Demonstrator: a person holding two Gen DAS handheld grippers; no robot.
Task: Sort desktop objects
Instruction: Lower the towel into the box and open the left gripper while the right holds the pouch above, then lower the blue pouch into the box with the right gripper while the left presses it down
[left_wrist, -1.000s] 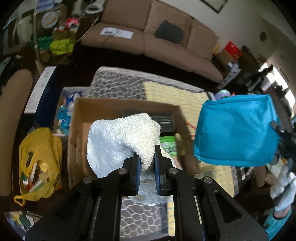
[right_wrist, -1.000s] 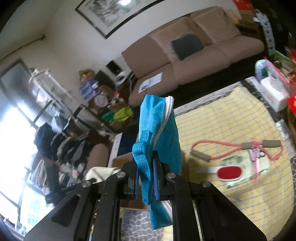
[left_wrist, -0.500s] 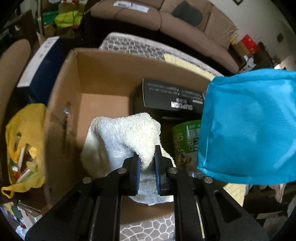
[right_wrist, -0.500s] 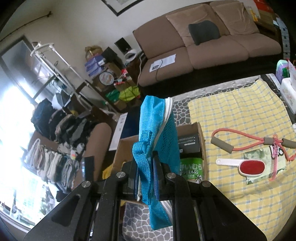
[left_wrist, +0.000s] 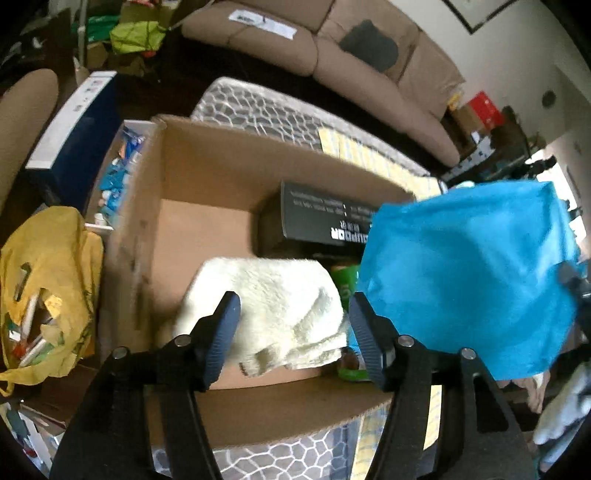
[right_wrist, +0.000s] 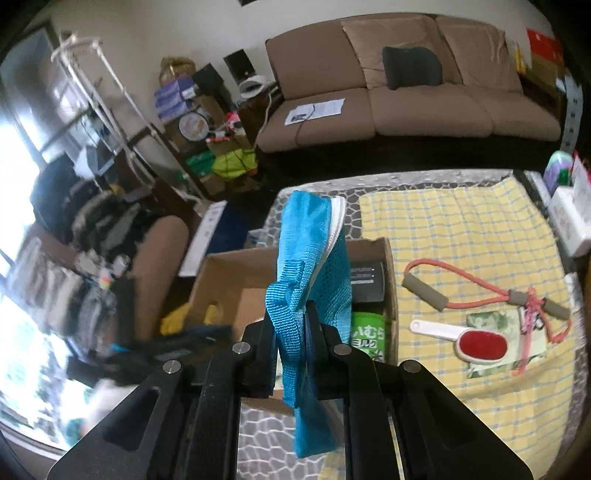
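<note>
A cream towel (left_wrist: 273, 295) lies loose inside the brown cardboard box (left_wrist: 207, 173), beside a black carton (left_wrist: 321, 218) and a green can (left_wrist: 345, 280). My left gripper (left_wrist: 293, 301) hangs just above it. Its jaws are opening, the towel sits between them, and neither pad presses on it. My right gripper (right_wrist: 291, 321) is shut on the strap end of a blue mesh pouch (right_wrist: 314, 251). The pouch hangs over the box's right side, where the left wrist view shows the blue pouch (left_wrist: 469, 273) as a wide sheet.
A yellow checked cloth (right_wrist: 461, 229) covers the table to the right of the box, with a pink resistance band (right_wrist: 480, 291) and a red lint brush (right_wrist: 476, 345) on it. A yellow bag (left_wrist: 48, 280) sits left of the box. A brown sofa (right_wrist: 406, 103) stands behind.
The left jaws have spread apart and let go of the towel, which now rests lower in the box. The right gripper has carried the blue pouch left, over the box.
</note>
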